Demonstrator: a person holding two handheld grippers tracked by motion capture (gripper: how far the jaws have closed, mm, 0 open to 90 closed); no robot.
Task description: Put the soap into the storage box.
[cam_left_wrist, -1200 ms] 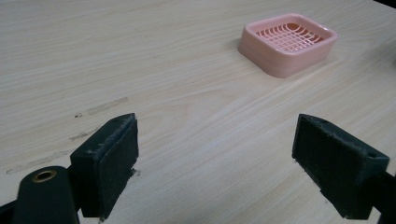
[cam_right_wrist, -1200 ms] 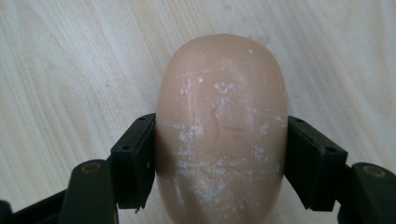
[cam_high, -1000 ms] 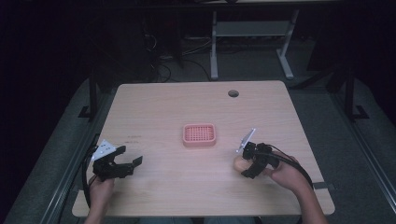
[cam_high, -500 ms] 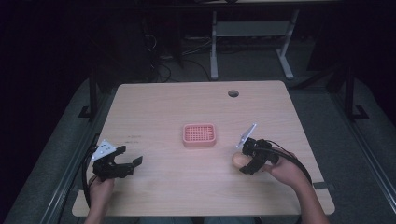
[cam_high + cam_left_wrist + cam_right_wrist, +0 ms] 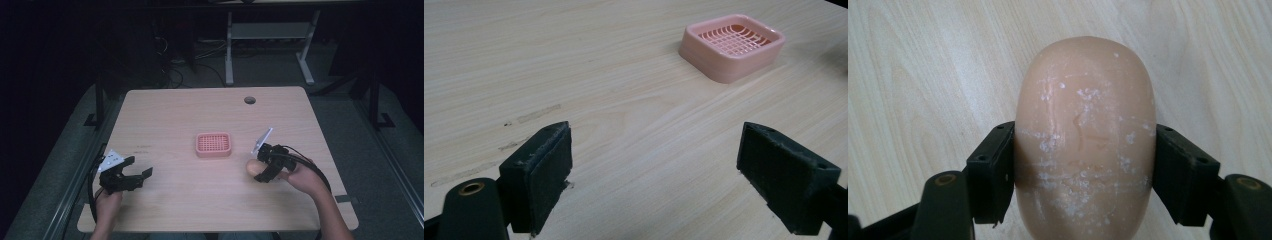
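Observation:
A pink slotted soap dish [image 5: 213, 144] sits in the middle of the wooden table [image 5: 200, 110]; the left gripper view has the dish [image 5: 732, 45] at upper right. To the dish's right, my right gripper [image 5: 261, 169] is shut on a tan oval bar of soap [image 5: 252, 166]. In the right gripper view the soap [image 5: 1083, 135] is pressed between both pads, scuffed with white flecks. My left gripper [image 5: 131, 176] rests at the table's front left, open, its pads [image 5: 543, 170] wide apart over bare wood.
A round cable hole [image 5: 249, 100] lies near the table's far right edge. Beyond the table stands a white metal frame [image 5: 270, 35] on a dark floor. Faint scuff marks [image 5: 531, 115] streak the wood ahead of the left gripper.
The right gripper with the soap has shifted slightly left, toward the dish. The left gripper has stayed put.

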